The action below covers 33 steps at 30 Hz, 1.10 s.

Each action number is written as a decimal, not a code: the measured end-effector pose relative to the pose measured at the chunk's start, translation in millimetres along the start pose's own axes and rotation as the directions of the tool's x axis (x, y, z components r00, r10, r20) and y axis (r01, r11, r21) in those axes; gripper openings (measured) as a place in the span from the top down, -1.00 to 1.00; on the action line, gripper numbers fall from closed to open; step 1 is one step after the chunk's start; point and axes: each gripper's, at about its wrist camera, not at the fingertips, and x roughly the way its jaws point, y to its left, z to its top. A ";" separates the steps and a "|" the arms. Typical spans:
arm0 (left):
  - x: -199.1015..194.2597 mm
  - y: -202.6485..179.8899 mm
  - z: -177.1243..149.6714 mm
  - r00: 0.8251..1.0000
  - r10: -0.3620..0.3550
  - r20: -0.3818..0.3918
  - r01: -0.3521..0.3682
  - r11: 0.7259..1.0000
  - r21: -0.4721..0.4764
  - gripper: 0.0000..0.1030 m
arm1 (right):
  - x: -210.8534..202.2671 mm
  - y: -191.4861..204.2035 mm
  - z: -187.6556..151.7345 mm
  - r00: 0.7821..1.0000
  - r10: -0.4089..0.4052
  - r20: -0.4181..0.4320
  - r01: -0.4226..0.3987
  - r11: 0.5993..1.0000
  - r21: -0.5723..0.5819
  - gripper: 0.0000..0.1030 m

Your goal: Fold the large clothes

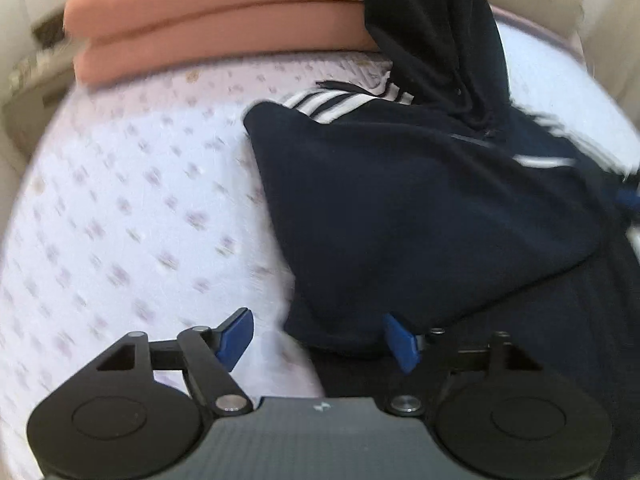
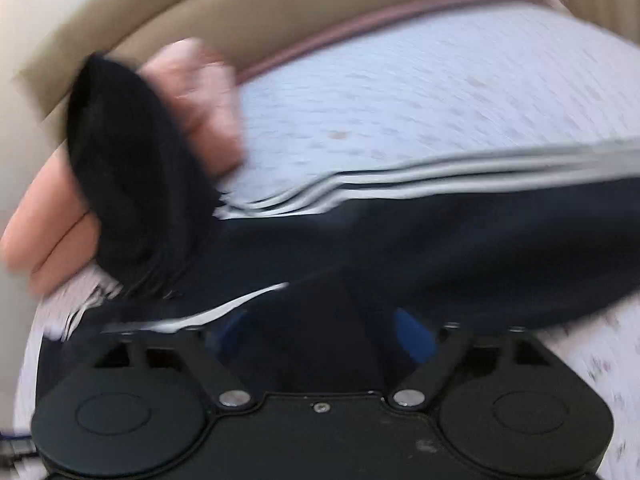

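1. Left wrist view: a navy garment (image 1: 420,208) with white stripes lies partly folded on a bed sheet (image 1: 132,208), white with small purple marks. Another dark piece hangs down from above it. Two stacked peach cushions (image 1: 216,28) sit at the far edge. The left tool (image 1: 320,340) is released, blue pads spread wide, the garment's near corner between them.

2. Right wrist view, blurred: the garment's striped sleeve stretches across the sheet. Dark fabric lies between the right tool's (image 2: 324,332) spread fingers; whether it grips, I cannot tell.
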 end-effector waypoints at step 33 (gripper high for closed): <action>33.8 -120.4 45.1 0.984 -0.137 -0.118 0.100 0.956 -0.274 -0.68 | -9.9 -271.0 -14.1 0.971 0.019 0.239 -0.193 0.650 0.735 -0.94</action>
